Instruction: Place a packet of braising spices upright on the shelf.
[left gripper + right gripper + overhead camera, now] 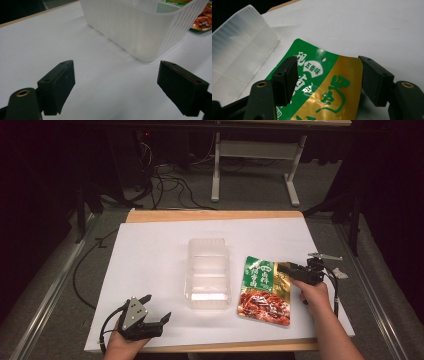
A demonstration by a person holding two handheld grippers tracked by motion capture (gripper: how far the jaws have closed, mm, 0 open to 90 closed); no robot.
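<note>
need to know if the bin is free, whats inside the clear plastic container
The clear plastic container looks empty: just inner dividers and its see-through floor. The snack packet lies outside on its right. Its near corners are hazy behind the ribbed wall.

From my right tool's camera, the food pouch [329, 87] runs off the bottom edge, and I can't tell whether the pads touch it. The clear plastic bin [140, 27] is cropped at the top of my left tool's camera.

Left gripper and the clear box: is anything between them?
No. Between the left gripper and the clear box, the left gripper view shows bare white table cover.
</note>
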